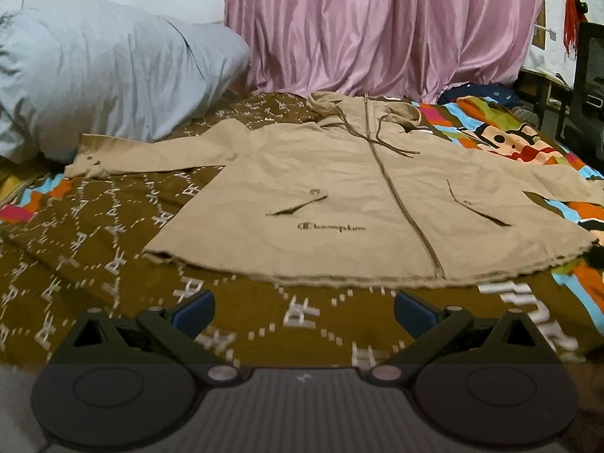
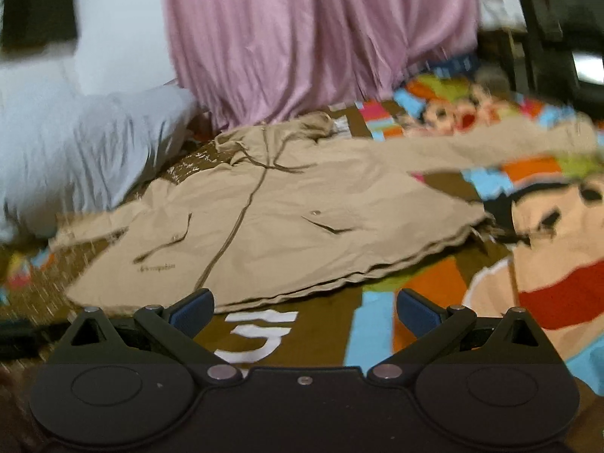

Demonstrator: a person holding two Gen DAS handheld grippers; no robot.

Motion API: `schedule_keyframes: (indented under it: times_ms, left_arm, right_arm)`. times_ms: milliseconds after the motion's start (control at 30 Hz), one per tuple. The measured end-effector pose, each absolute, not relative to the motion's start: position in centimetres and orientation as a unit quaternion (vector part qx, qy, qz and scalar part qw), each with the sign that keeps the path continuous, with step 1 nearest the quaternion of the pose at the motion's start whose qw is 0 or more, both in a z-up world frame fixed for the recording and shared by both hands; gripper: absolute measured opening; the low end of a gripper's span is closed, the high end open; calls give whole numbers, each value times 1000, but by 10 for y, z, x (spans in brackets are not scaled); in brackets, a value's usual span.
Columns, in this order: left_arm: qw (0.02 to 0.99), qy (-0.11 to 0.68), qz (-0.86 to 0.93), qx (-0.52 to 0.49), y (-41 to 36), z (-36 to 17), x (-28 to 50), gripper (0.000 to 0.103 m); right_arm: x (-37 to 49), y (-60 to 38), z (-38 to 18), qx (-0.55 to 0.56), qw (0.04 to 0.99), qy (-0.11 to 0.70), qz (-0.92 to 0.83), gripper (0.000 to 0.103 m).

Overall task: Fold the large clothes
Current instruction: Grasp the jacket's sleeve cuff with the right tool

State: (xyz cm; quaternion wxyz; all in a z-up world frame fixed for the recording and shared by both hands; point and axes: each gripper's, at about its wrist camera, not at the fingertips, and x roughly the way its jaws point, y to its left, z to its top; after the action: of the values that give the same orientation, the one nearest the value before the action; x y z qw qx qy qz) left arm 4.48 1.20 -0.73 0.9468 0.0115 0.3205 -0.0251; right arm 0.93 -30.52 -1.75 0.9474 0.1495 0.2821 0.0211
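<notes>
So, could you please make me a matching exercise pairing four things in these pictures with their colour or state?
Things:
1. beige zip-up hooded jacket
2. satin curtain
3. crumpled pillow
4. left gripper

Colour or state:
A. pink, hanging behind the bed
B. open, holding nothing
C. spread flat, zipped, sleeves out
D. pale grey-blue, left of the jacket

Pairs: 1-C, 2-A, 3-D, 4-B

The jacket's (image 1: pixel 339 188) right sleeve (image 1: pixel 566 185) runs off the left-wrist view's edge.

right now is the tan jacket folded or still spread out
Spread out: the jacket lies flat on the bedspread, zipped, both sleeves extended sideways.
</notes>
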Motion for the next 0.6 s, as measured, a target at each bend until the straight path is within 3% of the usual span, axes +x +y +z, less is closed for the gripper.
schedule_keyframes:
  times_ms: [333, 467, 600]
  left_arm:
    - [953, 303, -16, 15, -6, -6, 147, 103]
    - [951, 310, -16, 9, -6, -20, 173, 103]
    - [948, 317, -6, -6, 2, -36, 187, 103]
  right_arm:
    - [70, -455, 30, 181, 943, 272, -60, 103]
    - [112, -532, 23, 206, 924, 292, -135, 103]
    - [147, -604, 6, 299, 892, 281, -191, 102]
